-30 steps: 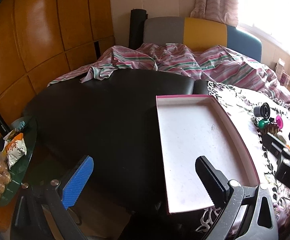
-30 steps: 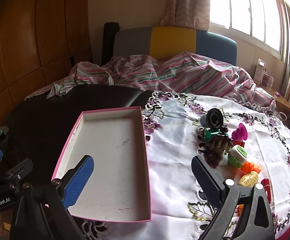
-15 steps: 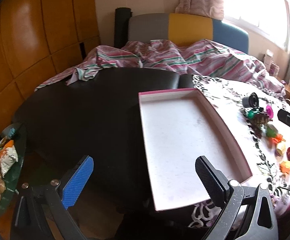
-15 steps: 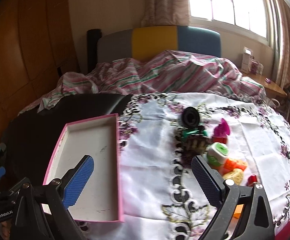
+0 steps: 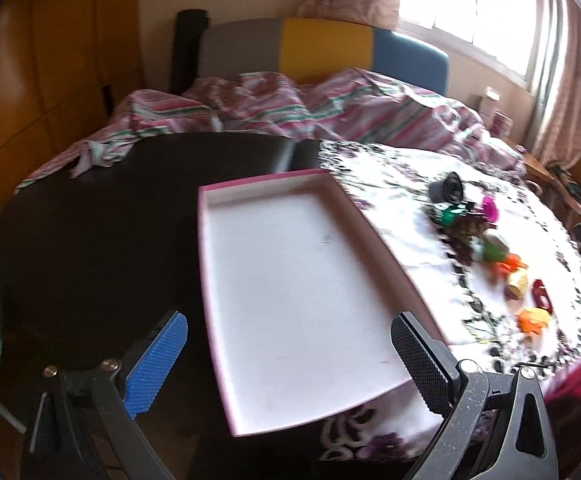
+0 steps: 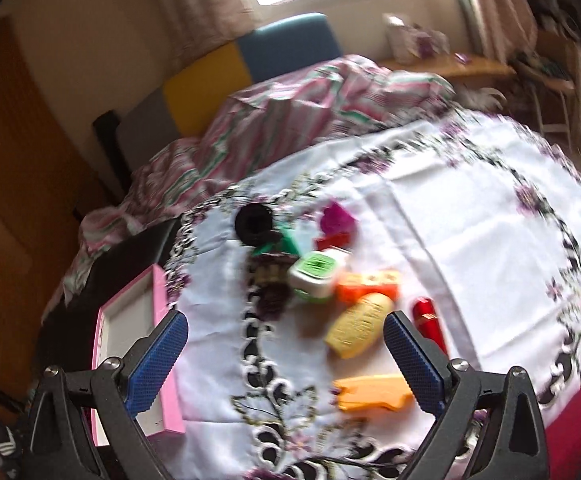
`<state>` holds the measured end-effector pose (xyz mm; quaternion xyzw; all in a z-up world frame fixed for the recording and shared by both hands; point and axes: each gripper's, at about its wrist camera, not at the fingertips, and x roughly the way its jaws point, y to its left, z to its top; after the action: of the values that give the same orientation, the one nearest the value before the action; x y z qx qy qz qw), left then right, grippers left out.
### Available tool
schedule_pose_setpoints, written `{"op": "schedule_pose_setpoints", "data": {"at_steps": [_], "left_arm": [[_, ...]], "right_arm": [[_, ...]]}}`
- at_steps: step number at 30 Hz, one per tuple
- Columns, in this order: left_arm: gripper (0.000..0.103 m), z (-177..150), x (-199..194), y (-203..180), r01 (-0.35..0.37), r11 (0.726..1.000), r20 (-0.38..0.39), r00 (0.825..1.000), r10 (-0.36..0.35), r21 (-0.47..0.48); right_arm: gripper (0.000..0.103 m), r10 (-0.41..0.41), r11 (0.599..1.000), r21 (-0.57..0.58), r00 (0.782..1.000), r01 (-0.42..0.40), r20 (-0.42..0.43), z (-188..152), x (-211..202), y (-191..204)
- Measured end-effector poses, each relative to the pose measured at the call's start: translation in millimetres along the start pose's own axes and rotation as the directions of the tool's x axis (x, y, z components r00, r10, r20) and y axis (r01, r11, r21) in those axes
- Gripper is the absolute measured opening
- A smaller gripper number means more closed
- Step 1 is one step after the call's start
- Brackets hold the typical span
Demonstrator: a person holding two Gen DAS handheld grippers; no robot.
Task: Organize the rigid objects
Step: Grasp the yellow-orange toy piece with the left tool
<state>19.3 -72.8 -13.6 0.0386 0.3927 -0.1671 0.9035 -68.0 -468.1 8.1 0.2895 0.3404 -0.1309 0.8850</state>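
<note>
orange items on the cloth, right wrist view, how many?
2: an orange block behind the yellow bottle, and a flat orange piece nearest the right gripper. Blur may hide others.

light: daylight from window (image 5: 466,4), glare blown out | blur: motion smear in both views, heavier on right wrist | edges: fisheye-bent, corners vignetted

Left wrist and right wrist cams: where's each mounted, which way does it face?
Left wrist: on the left tool, looking forward over the empty pink-rimmed shallow cardboard tray; both fingers show, spread.
Right wrist: on the right tool, looking forward at small colourful toys on the white embroidered tablecloth; both fingers spread.
Shared: tray, toys, tablecloth.
</note>
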Motion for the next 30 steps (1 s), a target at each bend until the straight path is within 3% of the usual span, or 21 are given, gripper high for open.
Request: {"op": "schedule_pose_setpoints", "data": {"at_steps": [4, 7, 11, 14, 16, 22, 25, 27, 29, 30], "left_arm": [[0.103, 8, 8, -22, 0.091, 0.995, -0.019, 0.996, -0.09, 0.043], [0.103, 16, 14, -48, 0.198, 0.976, -0.045, 0.98, -0.195, 0.085], [0.103, 21, 25, -86, 0.282, 0.946, -0.09, 0.958, -0.271, 0.161], [0.102, 19, 39, -125, 0.354, 0.909, -0.151, 0.933, -0.327, 0.22], [0.096, 16, 47, -149, 0.406, 0.881, -0.197, 0.91, -0.365, 0.244], [0.087, 7, 70, -224, 0.563, 0.782, -0.348, 0.813, -0.467, 0.266], [0.088, 3, 74, -256, 0.594, 0.746, -0.383, 0.792, -0.475, 0.302], [0.089, 4, 81, -277, 0.592, 0.74, -0.388, 0.794, -0.468, 0.319], [0.091, 3, 88, -297, 0.609, 0.719, -0.419, 0.78, -0.465, 0.335], [0.091, 2, 92, -301, 0.6, 0.722, -0.423, 0.785, -0.452, 0.343]], "right_arm": [[0.1, 0.026, 0.996, 0.081, 1.0, -0.025, -0.005, -5, 1, -27], [0.1, 0.086, 0.982, 0.17, 0.996, -0.083, -0.008, -8, 3, -45], [0.1, 0.128, 0.968, 0.214, 0.991, -0.134, 0.044, -9, -4, -54], [0.1, 0.139, 0.962, 0.225, 0.988, -0.152, 0.073, -9, -7, -54], [0.1, 0.15, 0.955, 0.242, 0.984, -0.17, 0.098, -10, -11, -58], [0.1, 0.155, 0.922, 0.326, 0.971, -0.208, 0.181, -14, -20, -75], [0.1, 0.159, 0.917, 0.334, 0.967, -0.219, 0.2, -13, -22, -77], [0.1, 0.166, 0.914, 0.335, 0.964, -0.23, 0.209, -13, -22, -77], [0.1, 0.174, 0.908, 0.343, 0.961, -0.241, 0.215, -13, -22, -80], [0.1, 0.175, 0.905, 0.348, 0.96, -0.244, 0.218, -14, -23, -81]]}}
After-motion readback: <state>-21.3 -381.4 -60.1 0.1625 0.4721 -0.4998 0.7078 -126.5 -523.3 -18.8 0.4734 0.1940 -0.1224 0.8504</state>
